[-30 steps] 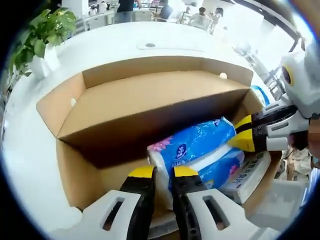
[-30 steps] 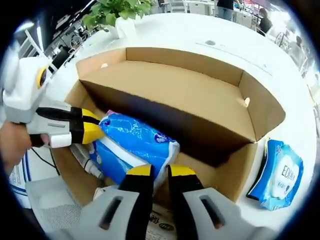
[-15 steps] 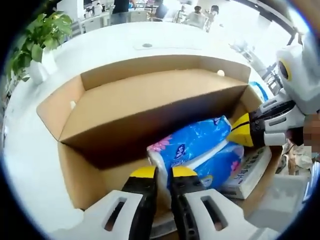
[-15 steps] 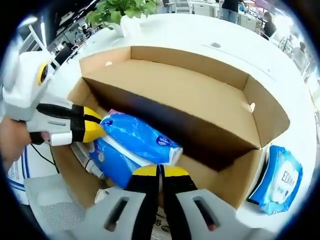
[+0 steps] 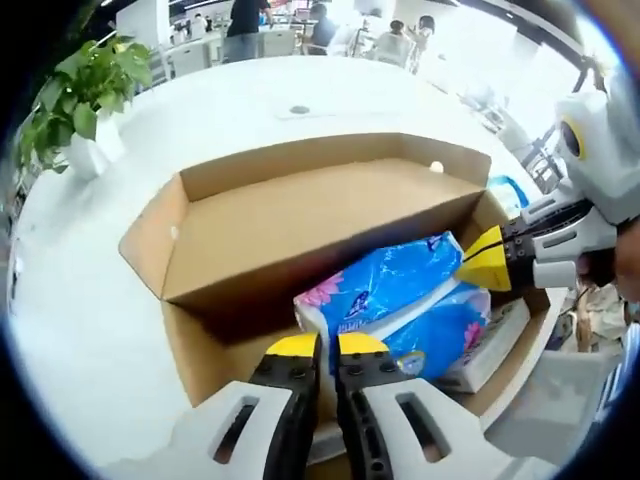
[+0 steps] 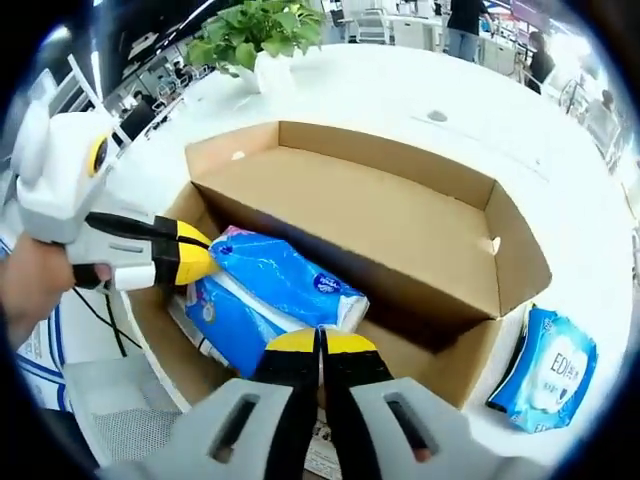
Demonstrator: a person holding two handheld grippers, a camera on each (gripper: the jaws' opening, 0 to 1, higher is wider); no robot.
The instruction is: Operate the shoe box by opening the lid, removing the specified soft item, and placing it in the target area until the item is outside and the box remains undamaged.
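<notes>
Now I am clenching my left gripper (image 5: 329, 347) and right gripper (image 6: 320, 343) on the blue tissue pack (image 5: 390, 300) inside the open shoe box (image 5: 300, 215).

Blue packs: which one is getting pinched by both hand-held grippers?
The big blue tissue pack inside the open cardboard box, gripped at each end. The other, smaller blue pack lies on the white table outside the box, untouched.

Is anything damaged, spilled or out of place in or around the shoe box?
Nothing stands out. The shoe box looks intact, with its lid open. The left gripper and the right gripper each pinch one end of the blue soft pack. A second blue pack lies on the white table beside the box.
</notes>
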